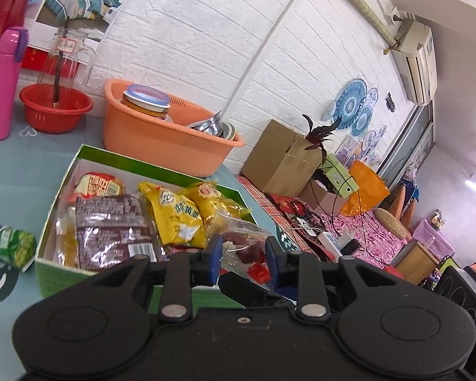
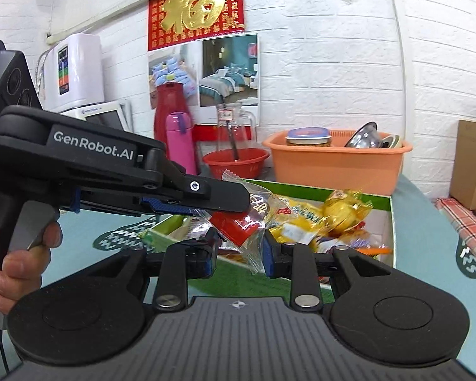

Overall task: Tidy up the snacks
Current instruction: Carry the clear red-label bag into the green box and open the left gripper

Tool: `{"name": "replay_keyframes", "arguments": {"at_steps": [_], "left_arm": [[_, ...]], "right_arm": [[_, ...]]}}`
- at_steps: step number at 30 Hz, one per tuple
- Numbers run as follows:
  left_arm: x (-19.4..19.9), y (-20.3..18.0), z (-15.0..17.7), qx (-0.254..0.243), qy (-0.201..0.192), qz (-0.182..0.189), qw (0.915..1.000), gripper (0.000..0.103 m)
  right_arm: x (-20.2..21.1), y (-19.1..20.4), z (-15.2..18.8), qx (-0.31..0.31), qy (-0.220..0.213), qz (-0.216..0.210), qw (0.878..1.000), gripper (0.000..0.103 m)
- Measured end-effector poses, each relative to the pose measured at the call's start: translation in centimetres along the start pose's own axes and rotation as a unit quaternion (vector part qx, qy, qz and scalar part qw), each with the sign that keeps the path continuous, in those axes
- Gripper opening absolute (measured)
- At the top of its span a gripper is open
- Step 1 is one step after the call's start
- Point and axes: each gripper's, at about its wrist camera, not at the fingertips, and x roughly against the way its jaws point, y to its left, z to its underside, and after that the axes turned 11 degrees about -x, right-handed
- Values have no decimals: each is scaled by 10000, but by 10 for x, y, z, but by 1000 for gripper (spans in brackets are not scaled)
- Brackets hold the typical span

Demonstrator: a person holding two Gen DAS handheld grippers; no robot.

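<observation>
Item: clear-wrapped red snack [image 2: 238, 225], pinched between left gripper [image 2: 234, 204] and right gripper [image 2: 239, 254] fingers above green box [image 1: 117, 155]; step: transfer; next, lowering among boxed packets.

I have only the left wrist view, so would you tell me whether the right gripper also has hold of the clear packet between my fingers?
Observer: Yes, the right gripper is clamped on the lower half of the clear packet, which has a red snack inside.
Operator: How does my left gripper's grip look from there?
Observer: Seen side-on, the left gripper pinches the packet's upper end, with the crimped tip poking out above the finger.
Operator: Is anything else close by?
Observer: The person's left hand is wrapped around the left gripper's handle.
</observation>
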Motion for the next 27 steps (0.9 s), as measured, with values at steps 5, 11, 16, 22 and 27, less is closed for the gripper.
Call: {"name": "replay_keyframes", "arguments": {"at_steps": [5, 11, 16, 22, 27], "left_arm": [[-21, 18, 4, 77, 140, -352, 9993, 85], [-10, 35, 20, 268, 255, -610, 9974, 103], [1, 33, 20, 293, 240, -708, 9968, 103], [17, 27, 22, 196, 271, -953, 9949, 103], [38, 28, 26, 216, 156, -1187, 9926, 103]], "right_arm": [[-22, -7, 3, 302, 68, 191, 9993, 55], [-25, -14, 20, 560, -67, 570, 9968, 82], [-15, -13, 15, 395, -130, 492, 9979, 62], [-37, -3, 10, 621, 118, 445, 9970, 43], [-32, -2, 15, 482, 4, 526, 9975, 58]]}}
